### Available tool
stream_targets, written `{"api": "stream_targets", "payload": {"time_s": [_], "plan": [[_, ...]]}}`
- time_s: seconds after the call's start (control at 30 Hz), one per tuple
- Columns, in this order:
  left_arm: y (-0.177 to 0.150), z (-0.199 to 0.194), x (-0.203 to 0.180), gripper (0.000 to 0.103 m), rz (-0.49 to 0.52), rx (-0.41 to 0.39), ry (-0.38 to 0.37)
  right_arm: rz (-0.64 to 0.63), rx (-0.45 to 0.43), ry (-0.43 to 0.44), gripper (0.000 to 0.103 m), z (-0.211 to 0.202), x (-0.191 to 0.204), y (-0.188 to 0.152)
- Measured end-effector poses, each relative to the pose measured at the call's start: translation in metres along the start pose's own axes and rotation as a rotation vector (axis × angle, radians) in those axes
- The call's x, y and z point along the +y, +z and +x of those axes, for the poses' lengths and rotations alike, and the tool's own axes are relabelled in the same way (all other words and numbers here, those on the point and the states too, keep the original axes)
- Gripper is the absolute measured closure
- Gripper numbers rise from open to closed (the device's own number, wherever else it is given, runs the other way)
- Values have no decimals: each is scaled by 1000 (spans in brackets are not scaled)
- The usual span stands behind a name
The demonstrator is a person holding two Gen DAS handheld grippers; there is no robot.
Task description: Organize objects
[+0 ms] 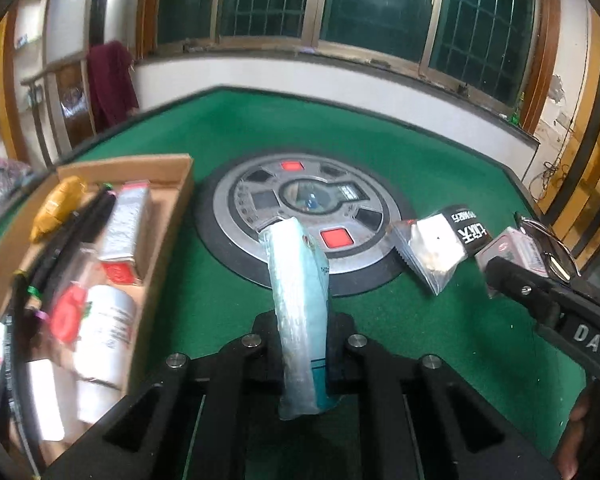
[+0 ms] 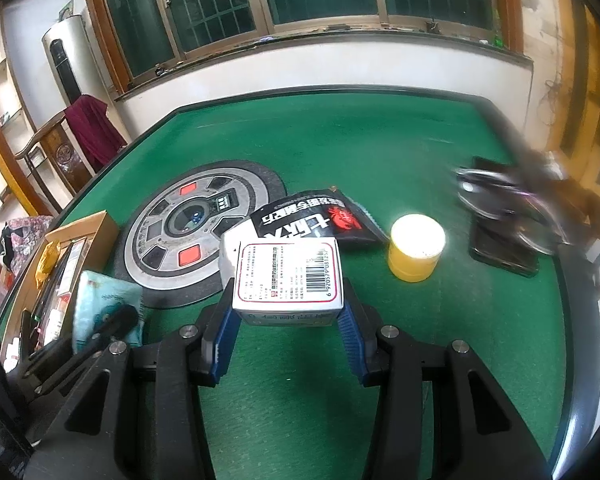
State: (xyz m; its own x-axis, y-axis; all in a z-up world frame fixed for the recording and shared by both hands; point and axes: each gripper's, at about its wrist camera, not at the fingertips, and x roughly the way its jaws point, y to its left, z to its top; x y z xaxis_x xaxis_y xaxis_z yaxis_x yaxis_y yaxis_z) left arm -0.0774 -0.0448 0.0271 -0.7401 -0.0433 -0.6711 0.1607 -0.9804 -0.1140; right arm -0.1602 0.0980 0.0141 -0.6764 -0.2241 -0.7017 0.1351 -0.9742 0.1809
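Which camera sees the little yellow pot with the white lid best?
The right wrist view. There the yellow pot stands in full sight on the green table, to the right of the white box that the right gripper holds. The left wrist view does not show the pot at all.
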Motion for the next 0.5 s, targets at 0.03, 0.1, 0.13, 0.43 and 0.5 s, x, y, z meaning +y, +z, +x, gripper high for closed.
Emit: {"api": "stream_targets", "payload": {"time_s": [0.03,0.1,0.13,0.43,0.5], "plan": [[0,-2,0,94,9,-13,8,-6,0,3,59,0,2,-1],[-1,-10,-2,94,28,-47,37,-25,-5,7,59,-2,6,-2],[-1,-14,-1,94,35,-61,46,-33,-8,9,59,-3,8,-3],[-1,-45,4,94,106,-181,126,-108,-41,27,60,-13,29,-11],[-3,-52,5,94,112,-197,134,-115,-45,32,60,-16,32,-12]]}}
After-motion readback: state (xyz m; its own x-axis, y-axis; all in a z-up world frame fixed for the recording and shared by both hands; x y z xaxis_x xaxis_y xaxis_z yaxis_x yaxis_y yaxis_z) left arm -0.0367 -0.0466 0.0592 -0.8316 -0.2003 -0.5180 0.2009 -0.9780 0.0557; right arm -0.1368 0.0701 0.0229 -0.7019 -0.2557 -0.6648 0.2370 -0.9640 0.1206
